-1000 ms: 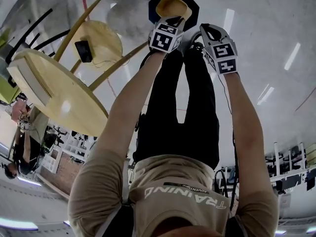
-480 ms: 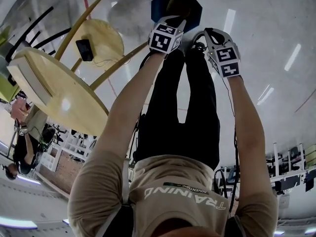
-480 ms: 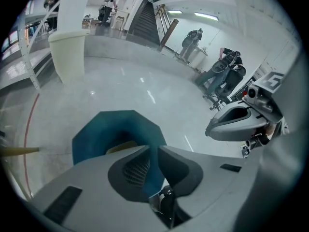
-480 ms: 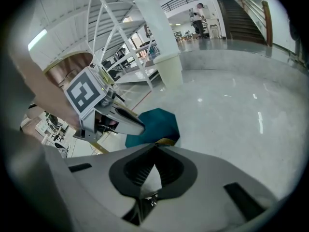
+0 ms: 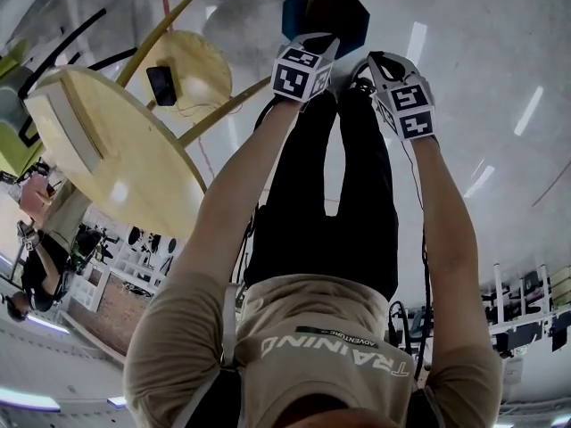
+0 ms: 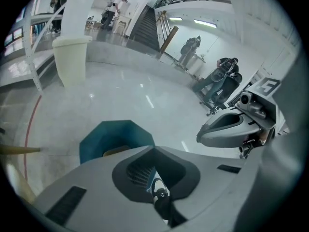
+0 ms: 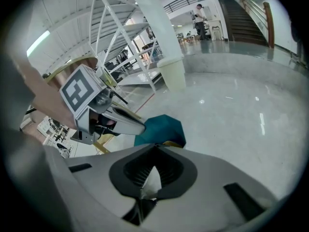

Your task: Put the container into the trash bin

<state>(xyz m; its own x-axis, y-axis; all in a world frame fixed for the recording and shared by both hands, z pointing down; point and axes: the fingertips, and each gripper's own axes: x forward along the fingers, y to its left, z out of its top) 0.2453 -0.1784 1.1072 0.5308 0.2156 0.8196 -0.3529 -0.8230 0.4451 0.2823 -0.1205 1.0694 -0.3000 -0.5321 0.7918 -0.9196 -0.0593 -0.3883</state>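
The blue octagonal trash bin (image 5: 343,7) stands on the pale floor just beyond both grippers. The tan container (image 6: 116,151) lies inside it, mostly hidden by the bin's wall and my jaws; a sliver of the container (image 7: 170,143) also shows in the right gripper view. My left gripper (image 5: 312,45) hovers over the bin's near rim, its jaws closed tip to tip with nothing between them. Beside it to the right, the right gripper (image 5: 370,65) is shut and empty as well. Each gripper also sees the other: the right gripper (image 6: 231,127), the left gripper (image 7: 113,122).
A round wooden table (image 5: 116,168) and a wooden stool (image 5: 192,65) bearing a small black object stand at the left. A pale cylindrical bin (image 6: 71,57) sits by a white column farther off. People stand near the stairs and chairs in the distance.
A second ago the left gripper held the tan container above the bin. The container has dropped into the bin, and the left gripper has lifted a little with its jaws shut empty.
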